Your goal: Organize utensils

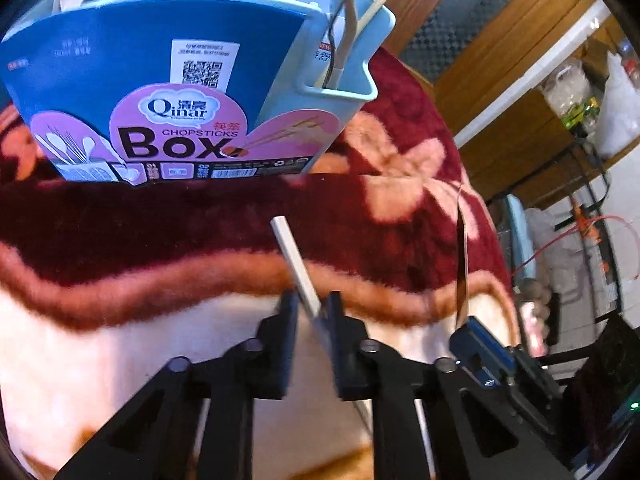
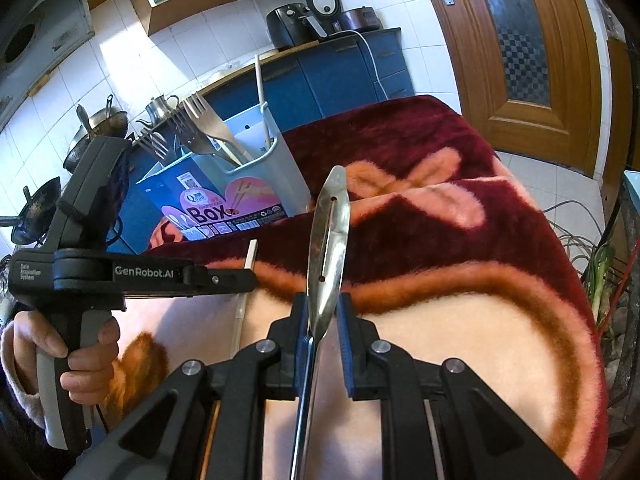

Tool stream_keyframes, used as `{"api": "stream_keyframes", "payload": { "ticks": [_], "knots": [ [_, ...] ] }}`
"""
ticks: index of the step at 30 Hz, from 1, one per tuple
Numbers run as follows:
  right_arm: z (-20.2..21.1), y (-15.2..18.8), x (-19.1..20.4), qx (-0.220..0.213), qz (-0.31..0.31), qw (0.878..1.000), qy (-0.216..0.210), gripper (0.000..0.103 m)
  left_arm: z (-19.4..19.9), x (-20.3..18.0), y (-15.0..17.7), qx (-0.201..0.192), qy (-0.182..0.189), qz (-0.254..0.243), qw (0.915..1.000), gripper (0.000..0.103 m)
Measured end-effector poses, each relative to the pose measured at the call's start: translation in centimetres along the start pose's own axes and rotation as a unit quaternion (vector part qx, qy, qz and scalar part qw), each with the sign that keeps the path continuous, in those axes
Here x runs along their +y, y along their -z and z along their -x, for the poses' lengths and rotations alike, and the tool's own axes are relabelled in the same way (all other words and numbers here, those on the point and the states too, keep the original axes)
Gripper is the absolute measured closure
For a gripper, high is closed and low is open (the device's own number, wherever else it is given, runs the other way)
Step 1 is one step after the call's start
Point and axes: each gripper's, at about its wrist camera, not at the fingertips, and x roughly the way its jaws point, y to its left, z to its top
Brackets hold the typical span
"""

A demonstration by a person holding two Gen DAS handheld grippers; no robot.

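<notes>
I work over a plush dark-red blanket with pink flowers and an orange-edged cream band [image 2: 460, 320], and beyond it I see a white-tiled wall [image 2: 132, 68] lit by a bright patch of daylight. Blue kitchen cabinets [image 2: 332, 76] carry a black air fryer [image 2: 290, 26], with metal pots and a kettle [image 2: 160, 108] further left. To my right stands a brown wooden door with a patterned glass panel [image 2: 516, 36] above a pale tiled floor [image 2: 548, 172].
</notes>
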Motion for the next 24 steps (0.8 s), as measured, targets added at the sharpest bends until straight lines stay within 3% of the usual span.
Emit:
{"api": "stream_keyframes", "payload": {
  "ticks": [7,13,24],
  "knots": [
    [0.4,0.0,0.4,-0.010,0.000,1.000,-0.012,0.087,1.7,1.1,0.9,-0.032,0.032,0.010,0.9990,0.093],
    [1.4,-0.4,1.5,-0.039,0.011,0.999,-0.026,0.087,5.9,2.1,2.2,-0.110,0.039,0.000,0.9932,0.097],
    [2.7,-1.2,4.0,-0.109,0.041,0.993,-0.034,0.087,13.4,4.4,1.9,-0.242,0.022,-0.011,0.9700,0.097]
  ]
}}
